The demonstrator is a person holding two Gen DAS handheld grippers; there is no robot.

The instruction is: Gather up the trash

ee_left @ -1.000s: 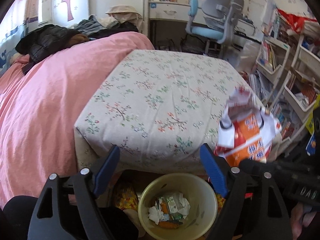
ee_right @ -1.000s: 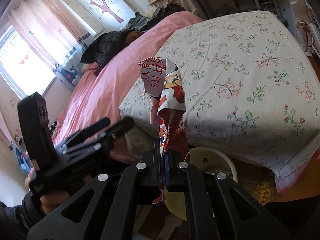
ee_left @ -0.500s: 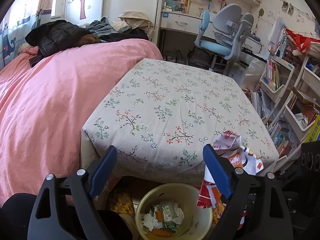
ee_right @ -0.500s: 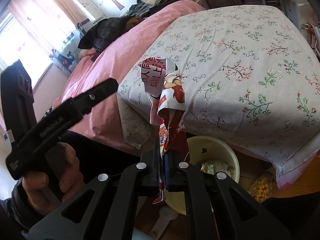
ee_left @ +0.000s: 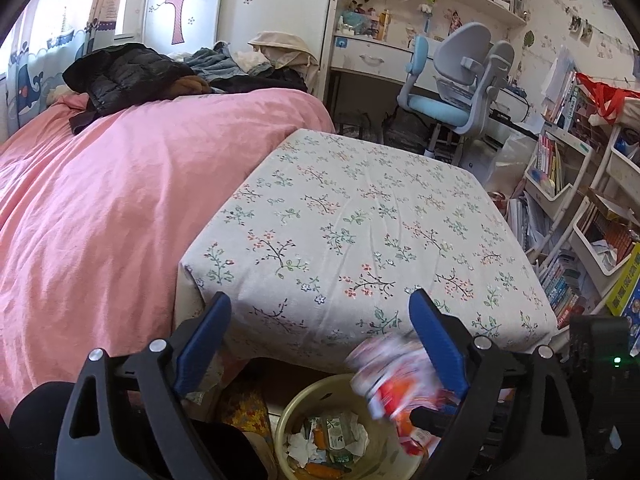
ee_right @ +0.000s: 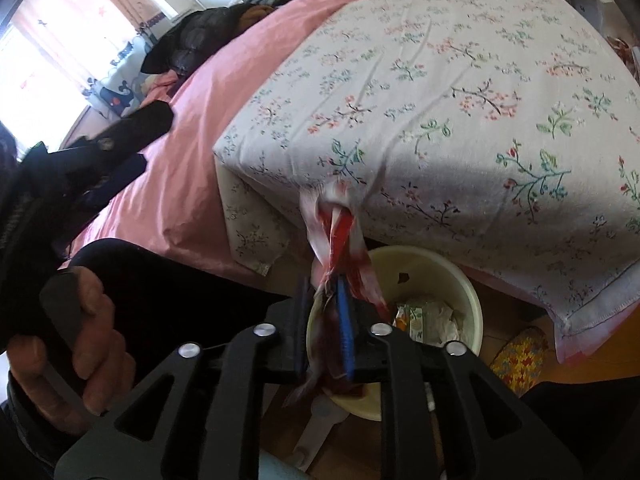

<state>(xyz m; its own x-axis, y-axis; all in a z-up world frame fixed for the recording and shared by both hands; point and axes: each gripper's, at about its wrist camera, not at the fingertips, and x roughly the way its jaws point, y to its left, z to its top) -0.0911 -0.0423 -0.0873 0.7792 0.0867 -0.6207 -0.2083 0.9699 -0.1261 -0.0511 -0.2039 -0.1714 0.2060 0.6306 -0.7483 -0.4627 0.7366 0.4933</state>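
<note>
Left tool [ee_left: 318,320] spread wide, nothing between pads. Yellow bin [ee_right: 472,300] on floor below tabletop [ee_right: 460,80] front edge held crumpled wrappers, paper scraps. Right tool [ee_right: 325,320] jaws just opening, blurred red-white wrapper [ee_right: 336,232] between them over bin; contact unclear.

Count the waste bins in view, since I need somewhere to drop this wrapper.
1. A single pale yellow bin sits on the floor by the near edge of the floral-covered table, already holding scraps. Anything further under the table is hidden.
</note>
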